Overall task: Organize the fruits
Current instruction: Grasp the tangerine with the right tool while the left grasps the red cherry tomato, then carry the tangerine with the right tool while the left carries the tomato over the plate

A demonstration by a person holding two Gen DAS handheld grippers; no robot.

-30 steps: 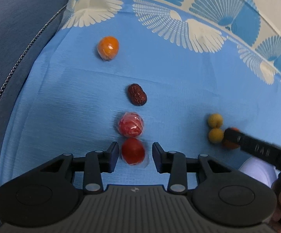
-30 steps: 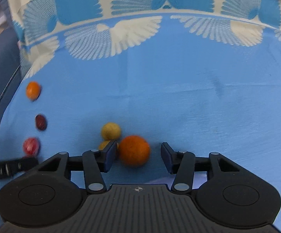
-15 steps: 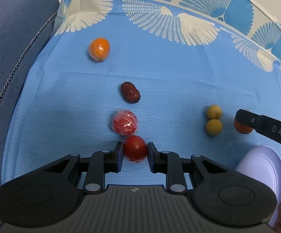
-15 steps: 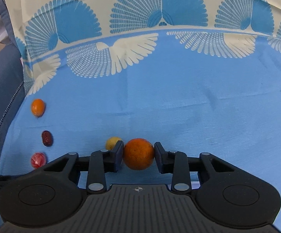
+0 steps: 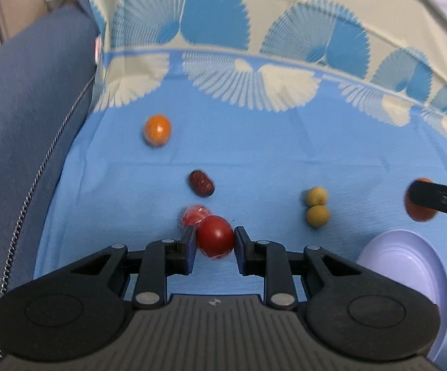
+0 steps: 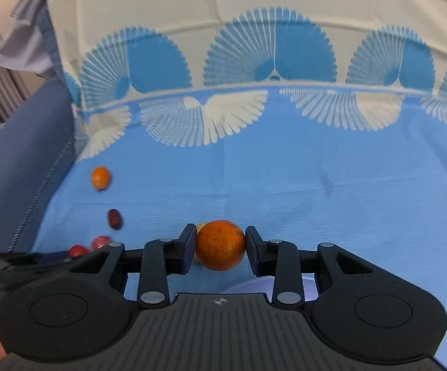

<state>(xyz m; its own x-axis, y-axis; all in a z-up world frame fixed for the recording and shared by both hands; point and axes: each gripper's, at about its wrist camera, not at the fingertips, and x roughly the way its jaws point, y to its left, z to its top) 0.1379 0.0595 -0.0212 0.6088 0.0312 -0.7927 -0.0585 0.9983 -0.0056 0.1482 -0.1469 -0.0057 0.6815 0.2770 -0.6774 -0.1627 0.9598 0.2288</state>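
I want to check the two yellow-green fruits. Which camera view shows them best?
The left wrist view: both yellow-green fruits lie in the open on the blue cloth, touching. In the right wrist view only a yellow sliver shows behind the orange in the right gripper.

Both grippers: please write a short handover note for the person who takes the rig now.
Left gripper: shut on the red tomato.
Right gripper: shut on the orange.
On the blue cloth: a small orange fruit, a dark red date, a wrapped red fruit, two yellow-green fruits.
White plate: no fruit visible on the part shown.
Done: two fruits gripped.
Left: place them, likely on the plate, then gather the rest.
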